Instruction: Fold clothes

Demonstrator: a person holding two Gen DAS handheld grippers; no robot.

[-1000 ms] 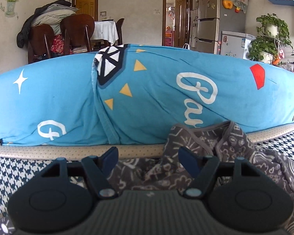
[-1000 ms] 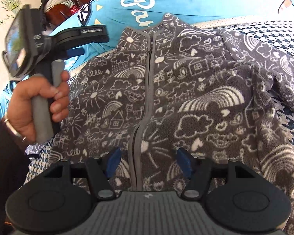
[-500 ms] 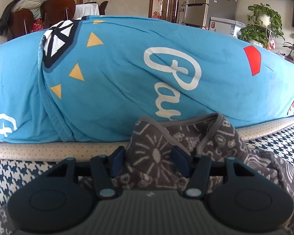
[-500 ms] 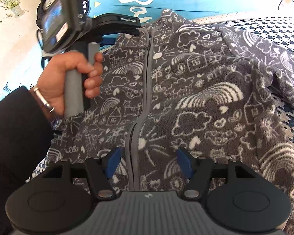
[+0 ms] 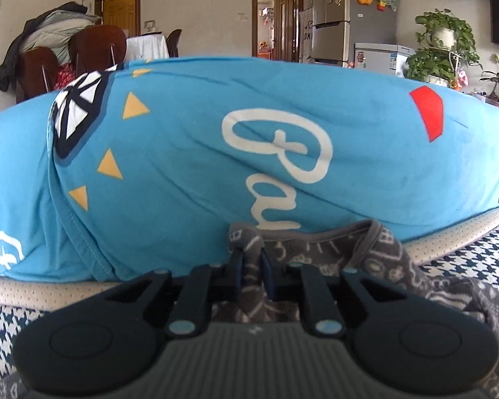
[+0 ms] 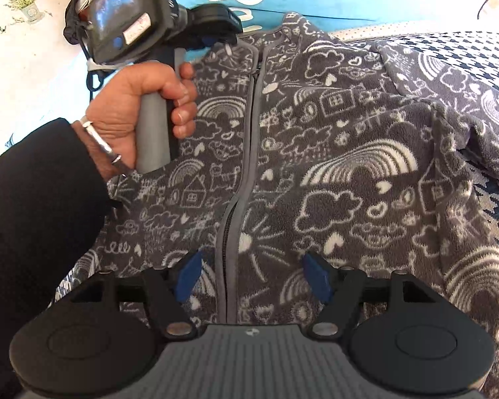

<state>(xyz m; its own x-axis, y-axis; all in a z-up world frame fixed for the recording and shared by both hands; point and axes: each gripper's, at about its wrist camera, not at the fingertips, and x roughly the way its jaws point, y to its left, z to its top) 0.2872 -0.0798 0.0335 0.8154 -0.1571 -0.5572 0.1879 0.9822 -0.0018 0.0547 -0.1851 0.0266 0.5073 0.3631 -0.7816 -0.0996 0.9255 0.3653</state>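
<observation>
Grey fleece jacket collar now pinched as left gripper jaws finish closing from wide, fold can start; right gripper opening, empty above hem.

Pale walls; wooden doorways at twelve o'clock, fridge and plants toward two, chairs, perhaps clothes-draped, at ten.

jacket's left sleeve hidden, hem cut off

Our houndstooth-covered surface

We see the grey fleece jacket spread across it, blue pillow at twelve o'clock.
</observation>
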